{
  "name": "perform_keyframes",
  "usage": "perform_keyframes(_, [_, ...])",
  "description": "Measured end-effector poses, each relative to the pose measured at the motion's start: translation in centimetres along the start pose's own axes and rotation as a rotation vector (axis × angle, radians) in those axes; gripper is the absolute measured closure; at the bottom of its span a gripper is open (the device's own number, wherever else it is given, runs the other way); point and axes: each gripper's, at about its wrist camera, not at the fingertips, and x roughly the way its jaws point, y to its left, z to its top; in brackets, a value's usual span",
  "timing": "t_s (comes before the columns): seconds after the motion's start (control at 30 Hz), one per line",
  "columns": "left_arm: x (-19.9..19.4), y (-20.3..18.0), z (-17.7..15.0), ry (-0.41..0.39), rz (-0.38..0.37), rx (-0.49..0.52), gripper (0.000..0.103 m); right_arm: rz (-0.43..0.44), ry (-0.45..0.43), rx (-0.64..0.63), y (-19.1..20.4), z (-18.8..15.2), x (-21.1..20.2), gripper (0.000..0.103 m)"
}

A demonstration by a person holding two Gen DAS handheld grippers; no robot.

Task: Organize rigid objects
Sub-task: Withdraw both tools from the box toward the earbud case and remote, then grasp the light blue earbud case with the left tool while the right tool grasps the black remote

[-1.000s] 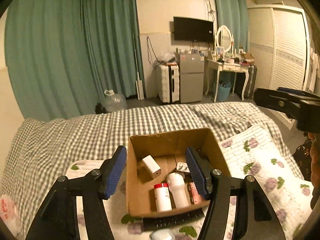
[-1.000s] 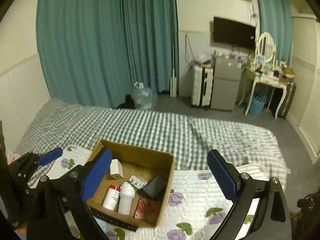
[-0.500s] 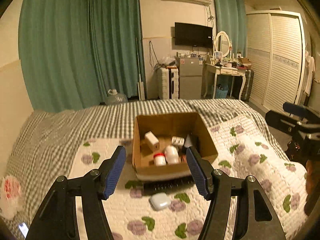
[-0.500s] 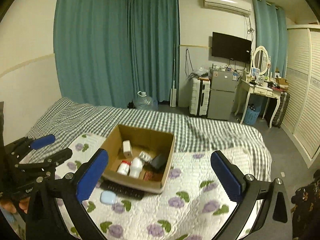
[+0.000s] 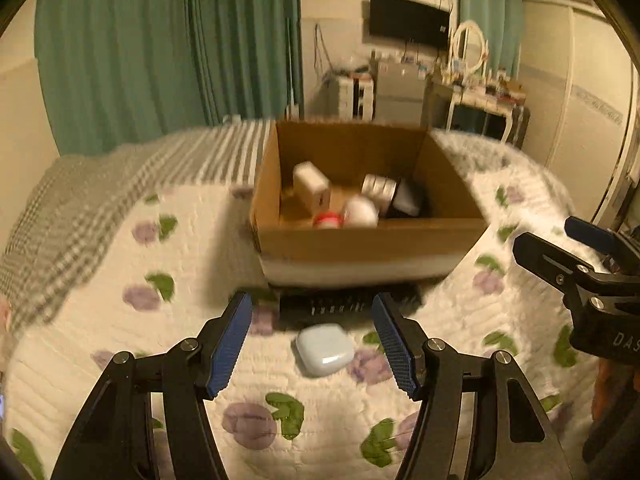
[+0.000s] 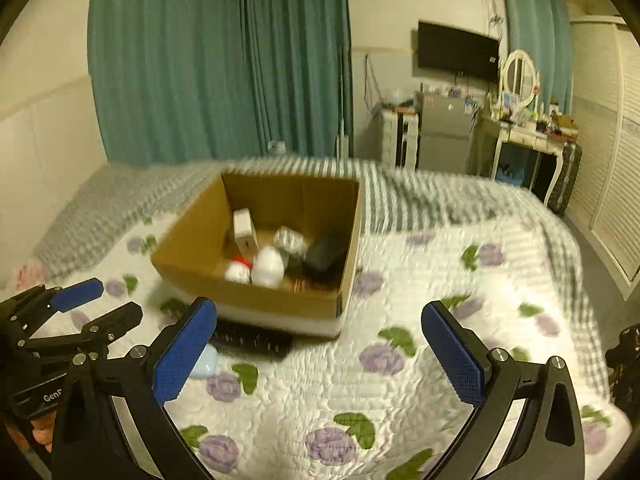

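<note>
- The left tool (image 5: 312, 340) points down at the bed, its 2 blue pads apart and gripping nothing.
- A pale blue case (image 5: 325, 347) lies on the quilt (image 5: 120, 320) in the gap between those pads, touching neither.
- Just beyond the case a black remote (image 5: 340, 305) lies flat against the near wall of a cardboard box (image 5: 372, 246).
- The right tool (image 6: 320, 344) has its 2 pads spread wide and holds nothing; only the flowered quilt shows between them.
- From the right view the box sits beyond the right tool and a little left, with the remote along its near side and the case partly hidden behind the tool's left pad.
- Inside the box are a white plug (image 5: 311, 186), a red-capped bottle (image 5: 327, 220), a white rounded bottle (image 5: 360, 212), a silver pack (image 5: 378, 189) and a dark item (image 5: 407, 202); blur hides their detail.
- The box stands on the quilt near a grey checked blanket (image 6: 120, 196).
</note>
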Motion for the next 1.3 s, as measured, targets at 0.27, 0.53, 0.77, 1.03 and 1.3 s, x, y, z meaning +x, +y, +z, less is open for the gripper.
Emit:
perform_keyframes(0.27, [6.4,0.4,-3.5,0.151,-0.026,-0.015,0.037,-0.006,0.132,-0.001,-0.4,-3.2,5.0,0.0])
perform_keyframes(0.53, [9.9,-0.2,-4.0,0.207,-0.057,-0.008,0.037,0.003,0.209,0.007,-0.3,-4.0,7.1,0.0])
perform_keyframes(0.77, [8.9,-0.6,-4.4,0.183,-0.076,0.011,0.047,0.0,0.215,-0.009,0.0,-4.3,7.4,0.0])
perform_keyframes(1.03, [3.5,3.8,-3.9,0.1,-0.016,-0.06,0.047,0.033,0.178,-0.061,1.3,-3.8,6.7,0.0])
perform_keyframes(1.3, [4.2,7.3,-3.5,0.105,0.089,-0.143,0.047,0.07,0.187,-0.402,9.1,-4.7,8.8,0.02])
